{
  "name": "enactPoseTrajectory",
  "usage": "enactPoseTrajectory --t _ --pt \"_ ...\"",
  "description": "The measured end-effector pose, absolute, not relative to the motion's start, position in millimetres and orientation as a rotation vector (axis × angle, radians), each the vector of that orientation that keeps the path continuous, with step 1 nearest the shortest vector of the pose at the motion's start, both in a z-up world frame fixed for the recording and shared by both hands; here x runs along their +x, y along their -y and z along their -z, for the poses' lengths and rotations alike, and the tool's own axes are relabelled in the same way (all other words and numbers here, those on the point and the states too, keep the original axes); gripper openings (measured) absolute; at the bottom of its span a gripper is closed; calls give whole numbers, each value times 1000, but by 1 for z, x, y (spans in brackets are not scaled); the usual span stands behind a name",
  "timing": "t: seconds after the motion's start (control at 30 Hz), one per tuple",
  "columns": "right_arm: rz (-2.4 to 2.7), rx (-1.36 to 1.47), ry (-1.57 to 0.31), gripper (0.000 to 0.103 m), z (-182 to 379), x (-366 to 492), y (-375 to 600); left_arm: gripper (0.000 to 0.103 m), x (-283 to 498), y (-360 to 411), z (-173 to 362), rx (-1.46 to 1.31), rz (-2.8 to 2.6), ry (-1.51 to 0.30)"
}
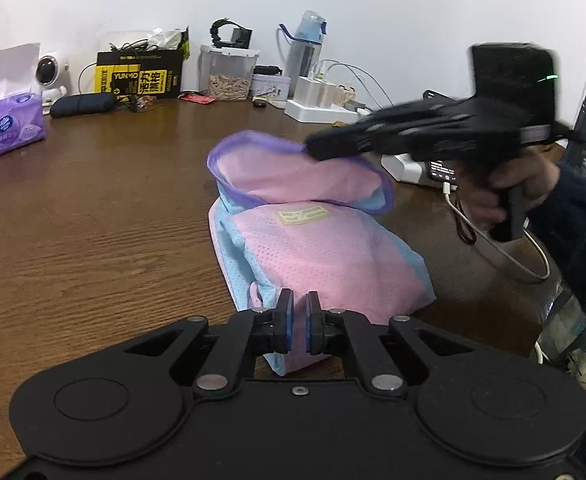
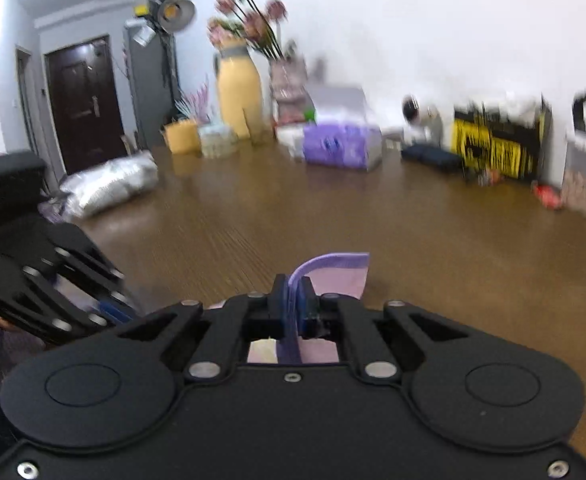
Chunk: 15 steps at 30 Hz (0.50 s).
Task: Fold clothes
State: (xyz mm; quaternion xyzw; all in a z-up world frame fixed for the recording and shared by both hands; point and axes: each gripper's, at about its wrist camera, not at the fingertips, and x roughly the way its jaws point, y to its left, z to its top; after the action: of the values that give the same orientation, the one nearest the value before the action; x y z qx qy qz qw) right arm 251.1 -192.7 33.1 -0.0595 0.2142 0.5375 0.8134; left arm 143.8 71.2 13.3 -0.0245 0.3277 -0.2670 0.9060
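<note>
A pink mesh garment with light-blue sides and purple trim lies crumpled on the brown wooden table. My left gripper sits at the garment's near edge, its blue pads nearly together with pink cloth pinched between them. From the right, my right gripper reaches in, held by a person's hand, and lifts the far purple hem off the table. In the right wrist view, that gripper is shut on the purple hem, which stands up between its pads. The left gripper's linkage shows blurred at the left.
Along the wall stand a purple tissue pack, a small white camera, a black-and-yellow box, a clear container, a water bottle and a white power strip. A phone on a cable lies right of the garment.
</note>
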Motion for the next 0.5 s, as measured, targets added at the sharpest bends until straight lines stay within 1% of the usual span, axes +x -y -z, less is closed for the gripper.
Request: enactPoseTrajectory --t 0.07,0.1,0.17,0.2,0.23,0.3,0.33,0.43,0.5 --pt "-1233 -130 -434 7 -43 236 200 7 143 -88 -25 -102 560 -638" --pt "-1269 -135 -434 7 -46 230 202 10 144 -97 -31 -131 544 -614" --pt "-1346 -202 -477 7 -39 215 202 32 144 -121 -48 -197 490 -553" --pt "-1365 -253 -513 7 -31 210 198 58 145 -128 -54 -216 471 -532" --pt "-1380 -296 -555 7 -23 206 195 72 145 -129 -57 -211 454 -519" --pt "-1391 -334 -595 7 -12 203 190 73 146 -110 -68 -99 407 -461" --pt "-1393 -349 -607 7 -7 201 189 74 149 -96 -67 -51 425 -462" --pt "-1398 -367 -629 7 2 200 187 75 159 -53 -53 79 485 -508" --pt "-1402 -372 -623 7 1 198 189 75 165 -25 -34 180 479 -554"
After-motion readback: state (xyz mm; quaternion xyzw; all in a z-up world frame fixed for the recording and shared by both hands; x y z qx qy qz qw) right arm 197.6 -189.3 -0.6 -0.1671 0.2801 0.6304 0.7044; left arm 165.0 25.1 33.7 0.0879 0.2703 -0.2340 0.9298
